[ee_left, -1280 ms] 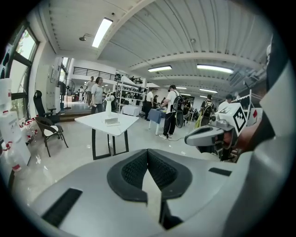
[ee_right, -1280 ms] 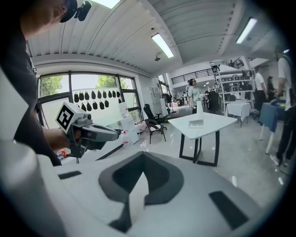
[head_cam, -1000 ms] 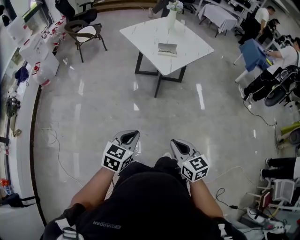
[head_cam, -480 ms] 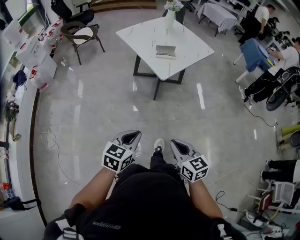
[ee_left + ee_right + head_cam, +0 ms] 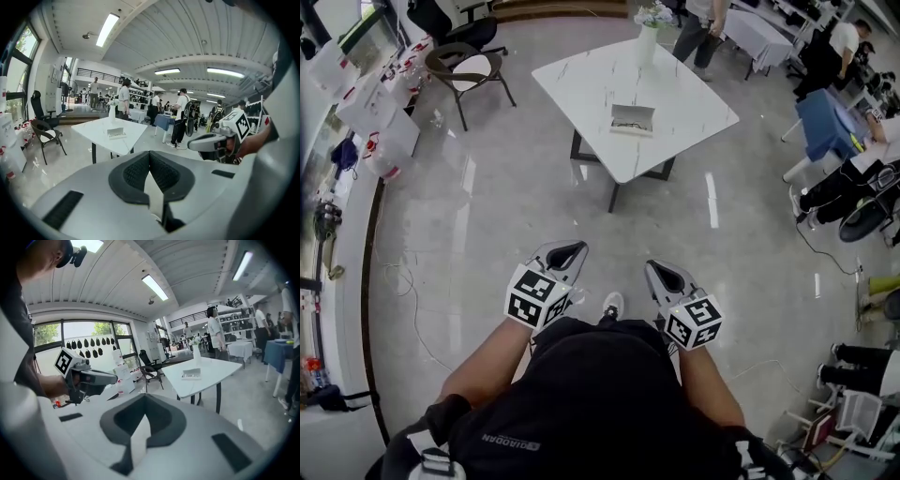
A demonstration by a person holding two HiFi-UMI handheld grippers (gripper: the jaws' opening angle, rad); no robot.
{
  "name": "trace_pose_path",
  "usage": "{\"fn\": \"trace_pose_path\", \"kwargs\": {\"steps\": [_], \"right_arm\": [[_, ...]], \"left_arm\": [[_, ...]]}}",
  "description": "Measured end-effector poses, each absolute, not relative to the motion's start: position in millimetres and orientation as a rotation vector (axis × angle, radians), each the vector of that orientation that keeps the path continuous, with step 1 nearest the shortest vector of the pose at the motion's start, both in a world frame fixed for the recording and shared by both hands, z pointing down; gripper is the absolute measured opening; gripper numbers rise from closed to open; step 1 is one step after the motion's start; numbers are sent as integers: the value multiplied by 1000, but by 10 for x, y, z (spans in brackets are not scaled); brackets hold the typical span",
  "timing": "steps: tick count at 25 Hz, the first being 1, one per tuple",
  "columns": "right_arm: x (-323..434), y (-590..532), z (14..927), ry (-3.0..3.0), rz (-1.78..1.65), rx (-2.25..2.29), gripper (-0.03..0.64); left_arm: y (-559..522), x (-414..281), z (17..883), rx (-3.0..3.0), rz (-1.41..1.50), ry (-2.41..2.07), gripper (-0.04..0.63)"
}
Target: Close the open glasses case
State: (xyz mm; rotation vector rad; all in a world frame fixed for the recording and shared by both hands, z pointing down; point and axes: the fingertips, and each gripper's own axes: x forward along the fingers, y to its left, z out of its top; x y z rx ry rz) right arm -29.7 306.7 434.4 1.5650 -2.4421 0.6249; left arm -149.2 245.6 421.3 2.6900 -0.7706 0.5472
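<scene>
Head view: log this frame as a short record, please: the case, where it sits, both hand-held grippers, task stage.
glasses case: open, lying on the white table, nothing touching it
left hand-held gripper: jaws together, empty, held close to the body
right hand-held gripper: jaws together, empty, held close to the body
distance: both grippers well short of the table
task stage: closing not yet begun

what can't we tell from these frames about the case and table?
- glasses case, every view: too small and far off to tell whether glasses lie inside or how wide the lid stands.
- table, head view: its top hides most of the legs.
- floor, head view: the part right under the person is hidden by the torso.
</scene>
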Motion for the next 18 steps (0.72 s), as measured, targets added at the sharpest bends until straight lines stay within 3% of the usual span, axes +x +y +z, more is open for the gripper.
{"fn": "trace_pose_path", "kwargs": {"steps": [18], "right_arm": [[779, 2249, 4577, -2486, 725, 1472, 2]], "left_arm": [[1807, -489, 4392, 2614, 643, -851, 2]]}}
